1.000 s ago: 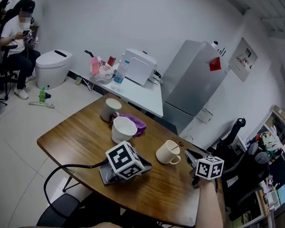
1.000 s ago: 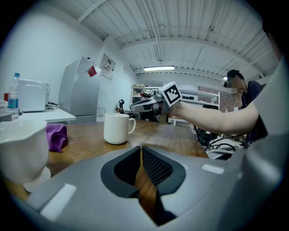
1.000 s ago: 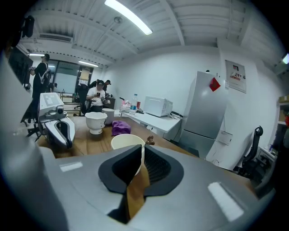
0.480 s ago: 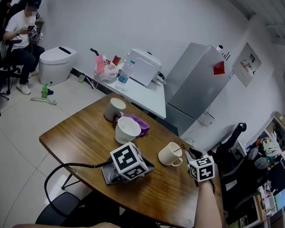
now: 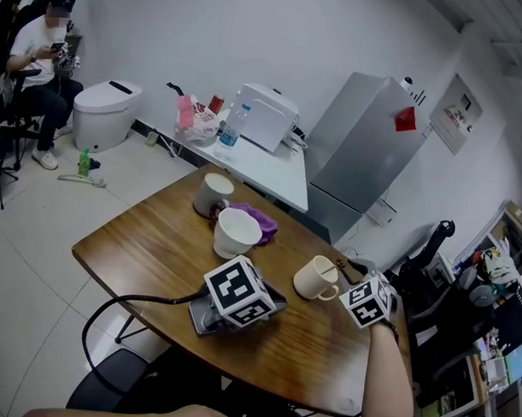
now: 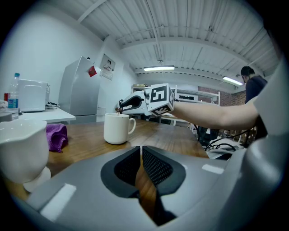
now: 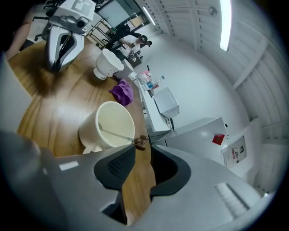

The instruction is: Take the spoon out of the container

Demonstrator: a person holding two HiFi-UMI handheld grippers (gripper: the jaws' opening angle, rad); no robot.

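A white mug (image 5: pixel 312 278) stands on the wooden table (image 5: pixel 149 242), right of centre. A thin spoon (image 7: pixel 118 134) leans inside the mug (image 7: pixel 108 128), its brown handle end (image 7: pixel 140 143) sticking out over the rim. My right gripper (image 7: pixel 142 151) is at that rim and its jaws are opening; the brown end lies at the tips between them, and the pads do not press on it. In the head view the right gripper (image 5: pixel 351 273) sits just right of the mug. My left gripper (image 5: pixel 208 317) rests on the table, shut and empty, and its jaws (image 6: pixel 141 151) point at the mug (image 6: pixel 116 128).
A white cup (image 5: pixel 236 232), a second mug (image 5: pixel 212 195) and a purple cloth (image 5: pixel 265 221) sit further back on the table. Behind are a white side table (image 5: pixel 262 165) with a bottle and a printer, and a grey fridge (image 5: pixel 365 156). A person sits far left (image 5: pixel 40 59).
My right gripper has moved left and away from me, up to the mug's rim, and its jaws stand wider. The left gripper has stayed on the table.
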